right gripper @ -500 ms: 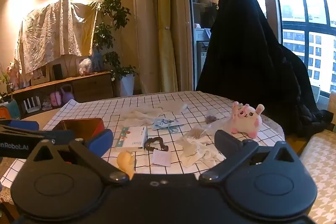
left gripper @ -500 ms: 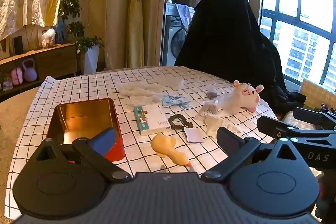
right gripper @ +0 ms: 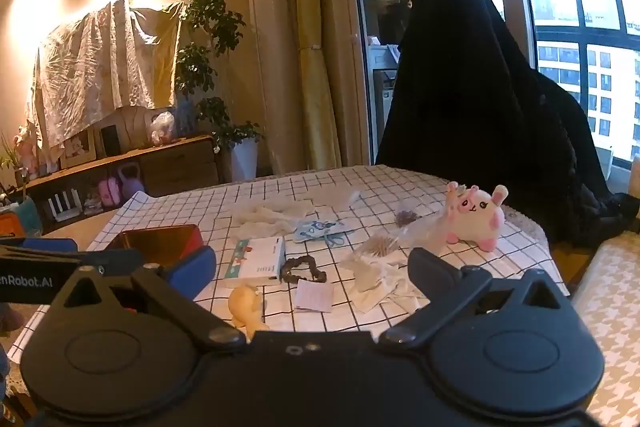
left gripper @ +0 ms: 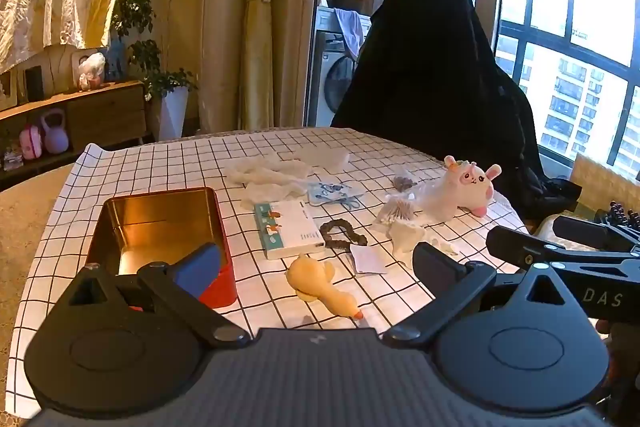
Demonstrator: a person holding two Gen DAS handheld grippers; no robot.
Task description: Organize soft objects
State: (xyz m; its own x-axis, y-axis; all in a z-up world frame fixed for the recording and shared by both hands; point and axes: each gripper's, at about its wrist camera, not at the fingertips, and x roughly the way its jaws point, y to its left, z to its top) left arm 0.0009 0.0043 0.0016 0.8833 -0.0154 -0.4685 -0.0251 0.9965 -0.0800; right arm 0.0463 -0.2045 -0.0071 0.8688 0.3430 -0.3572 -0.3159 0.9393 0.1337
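A red tin (left gripper: 160,227) with a gold inside stands open on the checked tablecloth, also in the right wrist view (right gripper: 160,247). A yellow rubber duck (left gripper: 320,283) lies near the front edge, also in the right wrist view (right gripper: 246,307). A white-and-pink plush (left gripper: 468,187) sits at the right, also in the right wrist view (right gripper: 478,219). White cloths (left gripper: 268,179), a dark scrunchie (left gripper: 340,235) and a blue pouch (left gripper: 332,193) lie between. My left gripper (left gripper: 316,263) is open above the duck, empty. My right gripper (right gripper: 312,267) is open, empty.
A white box (left gripper: 288,229), a paper slip (left gripper: 366,259) and a bag of cotton swabs (left gripper: 396,215) lie mid-table. A black draped shape (left gripper: 432,67) stands behind the table. The right gripper's body (left gripper: 560,255) shows at the right of the left view.
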